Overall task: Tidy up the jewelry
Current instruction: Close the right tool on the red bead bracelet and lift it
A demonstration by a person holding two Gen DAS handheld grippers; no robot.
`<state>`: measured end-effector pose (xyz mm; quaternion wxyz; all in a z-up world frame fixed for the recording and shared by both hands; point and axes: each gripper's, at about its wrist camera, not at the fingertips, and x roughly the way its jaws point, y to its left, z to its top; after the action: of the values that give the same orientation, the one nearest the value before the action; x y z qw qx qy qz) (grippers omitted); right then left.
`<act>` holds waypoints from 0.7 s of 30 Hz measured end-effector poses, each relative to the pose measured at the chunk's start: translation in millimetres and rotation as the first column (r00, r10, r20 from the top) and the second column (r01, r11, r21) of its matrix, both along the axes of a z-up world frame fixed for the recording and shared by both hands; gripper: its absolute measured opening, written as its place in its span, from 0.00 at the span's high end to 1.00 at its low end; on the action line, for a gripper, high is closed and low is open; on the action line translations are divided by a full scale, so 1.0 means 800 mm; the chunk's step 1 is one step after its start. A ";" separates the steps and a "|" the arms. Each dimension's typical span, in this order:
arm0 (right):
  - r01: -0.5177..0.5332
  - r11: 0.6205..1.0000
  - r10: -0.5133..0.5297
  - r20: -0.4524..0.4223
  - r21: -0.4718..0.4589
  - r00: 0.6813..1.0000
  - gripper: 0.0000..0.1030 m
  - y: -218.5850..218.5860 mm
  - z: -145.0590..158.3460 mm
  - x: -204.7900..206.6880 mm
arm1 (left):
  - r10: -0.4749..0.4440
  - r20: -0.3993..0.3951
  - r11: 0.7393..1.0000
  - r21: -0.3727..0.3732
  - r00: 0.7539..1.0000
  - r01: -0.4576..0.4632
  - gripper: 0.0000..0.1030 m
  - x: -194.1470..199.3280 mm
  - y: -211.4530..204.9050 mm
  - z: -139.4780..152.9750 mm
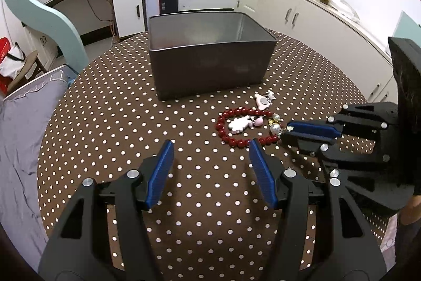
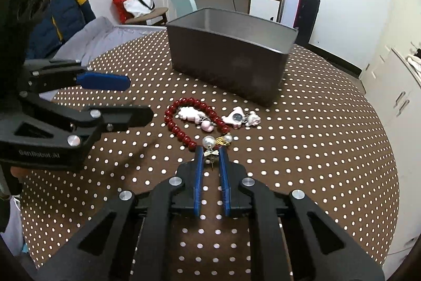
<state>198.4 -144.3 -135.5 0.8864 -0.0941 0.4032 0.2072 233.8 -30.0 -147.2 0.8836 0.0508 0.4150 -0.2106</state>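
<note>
Both of our grippers hang over the table: our left gripper (image 1: pixel 211 149) stands with its jaws wide apart and nothing between them, while our right gripper (image 2: pixel 211 153) has its blue pads drawn close around a small gold charm earring (image 2: pixel 211 152) lying at the near edge of the jewelry cluster. Whether the pads actually press on the earring or only flank it we cannot tell from the right wrist view; a thin gap seems to show on either side.

Going from largest down: the round table (image 2: pixel 315 149), under a brown cloth with white dots, carries everything. Toward its far side sits the dark grey metal box (image 2: pixel 229 62), open-topped, and as far as we can see into it, nothing lies inside. Near the box, on the cloth, lies the red bead bracelet (image 2: pixel 181 133), a loop with a white and pink charm (image 2: pixel 190 115) resting within it. Just beside the bracelet are another pale charm with a round centre (image 2: pixel 236 118) and two pearl pieces (image 2: pixel 208 141).

We judge the task barely begun: all the jewelry is on the cloth, none in the box.
</note>
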 end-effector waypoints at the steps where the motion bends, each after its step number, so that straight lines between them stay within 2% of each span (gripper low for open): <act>1: 0.003 1.000 -0.003 0.001 0.009 1.000 0.90 -0.003 0.002 -0.002 | -0.008 -0.001 1.000 -0.001 1.000 0.008 0.43 0.000 -0.002 0.000; 12: 0.083 0.990 -0.087 0.032 0.114 0.996 0.90 -0.066 0.033 -0.021 | -0.181 0.022 0.981 0.068 0.983 0.179 0.43 -0.009 -0.076 -0.006; 14: 0.089 0.988 -0.093 0.025 0.125 0.995 0.90 -0.073 0.032 -0.023 | -0.218 0.013 0.972 0.091 0.976 0.216 0.51 -0.008 -0.089 -0.010; 17: 0.092 0.987 -0.095 0.017 0.134 0.995 0.90 -0.078 0.029 -0.024 | -0.230 0.002 0.966 0.125 0.973 0.228 0.55 -0.002 -0.101 -0.016; 21: 0.087 0.985 -0.089 0.008 0.147 0.996 0.90 -0.082 0.026 -0.023 | -0.233 -0.025 0.964 0.127 0.972 0.235 0.62 0.009 -0.104 -0.021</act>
<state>179.9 -209.5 -114.6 0.9019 -0.0126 0.3844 0.1963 241.1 -113.1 -163.9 0.8455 0.1557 0.4230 -0.2863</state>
